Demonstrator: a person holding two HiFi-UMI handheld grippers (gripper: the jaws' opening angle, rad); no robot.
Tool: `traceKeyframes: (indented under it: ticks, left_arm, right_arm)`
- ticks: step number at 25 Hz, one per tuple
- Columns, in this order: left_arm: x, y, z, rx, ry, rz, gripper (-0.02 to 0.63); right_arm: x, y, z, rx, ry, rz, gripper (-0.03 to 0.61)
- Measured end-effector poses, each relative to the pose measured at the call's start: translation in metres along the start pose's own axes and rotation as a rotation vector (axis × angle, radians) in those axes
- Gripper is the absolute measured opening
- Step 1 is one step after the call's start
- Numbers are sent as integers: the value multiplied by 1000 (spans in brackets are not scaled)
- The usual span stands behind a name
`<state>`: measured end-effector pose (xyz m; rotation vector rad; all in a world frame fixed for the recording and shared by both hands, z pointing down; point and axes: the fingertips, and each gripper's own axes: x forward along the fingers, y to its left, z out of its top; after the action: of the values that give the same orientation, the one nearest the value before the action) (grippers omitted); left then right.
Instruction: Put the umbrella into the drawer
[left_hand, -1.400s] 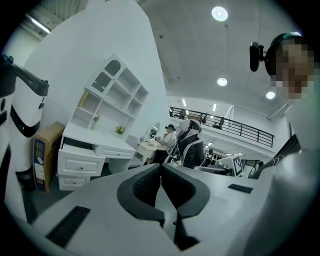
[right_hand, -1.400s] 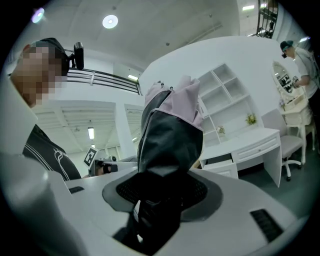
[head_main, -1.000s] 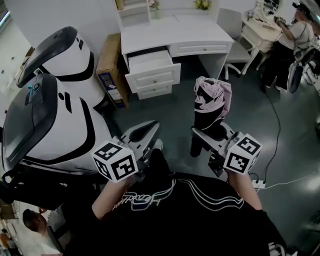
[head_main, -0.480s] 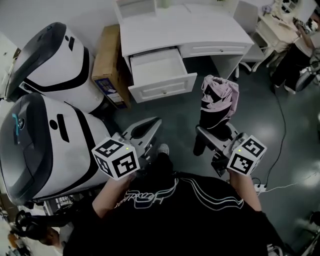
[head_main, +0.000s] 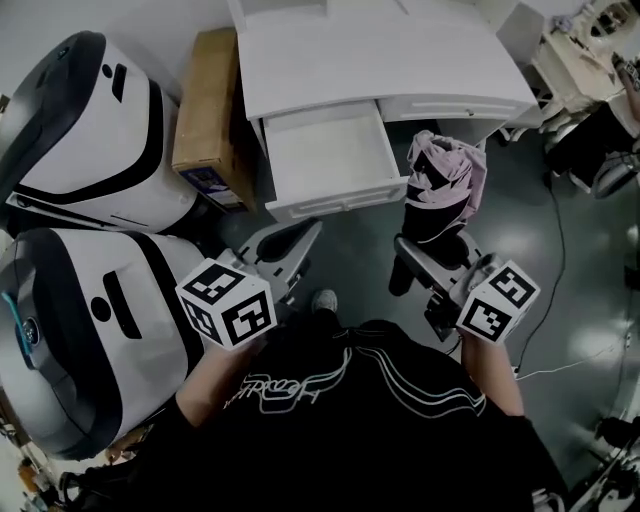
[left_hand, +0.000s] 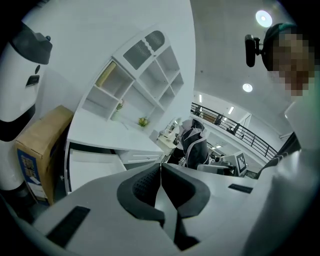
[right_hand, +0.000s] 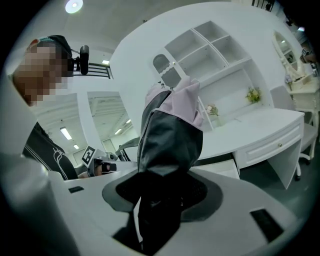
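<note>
Folded pink-and-black umbrella (head_main: 447, 180) upright in the clamped right tongs (head_main: 432, 252), left tongs (head_main: 308, 232) closed and empty, open white drawer (head_main: 325, 150) near, on their far side.

Readable text: none | black shirt (head_main: 400, 440): white script lettering, letters can't be made out | cardboard box (head_main: 205, 100): blue printed label, print too small to read | left gripper (head_main: 310, 233), right gripper (head_main: 432, 250): cubes bearing black-and-white square markers, no letters or numbers
</note>
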<state>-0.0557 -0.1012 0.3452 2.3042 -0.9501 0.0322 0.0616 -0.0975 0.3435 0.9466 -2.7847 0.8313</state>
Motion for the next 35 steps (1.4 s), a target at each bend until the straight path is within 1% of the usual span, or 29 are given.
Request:
traceKeyframes:
  ticks: [5,12,16,20,24,29,35]
  left_arm:
    - [16,54,19,-21,-7,32,23]
    - [34,106,44,-47,-20,83,23]
    - [46,143,63,-74,-29,134,23]
    - [62,176,78,-106,-18,176,23]
    - [79,202,85,-121,-19,212,23]
    - [88,244,89,-180,-16,257,23]
    - [96,276,82,-234,2,298,23]
  right_arm:
    - [50,-29,13,-68,56,-11,215]
    - [111,-66,36,-126,109,26,215]
    - [154,-96,47,-208,181,55,215]
    - [195,-127,51,-252,256,91,215]
    - [219,-153,47,-340,331,108,215]
    - [261,-174,33,-474,446,158,215]
    - [298,-197,-5,-541,557,231,215]
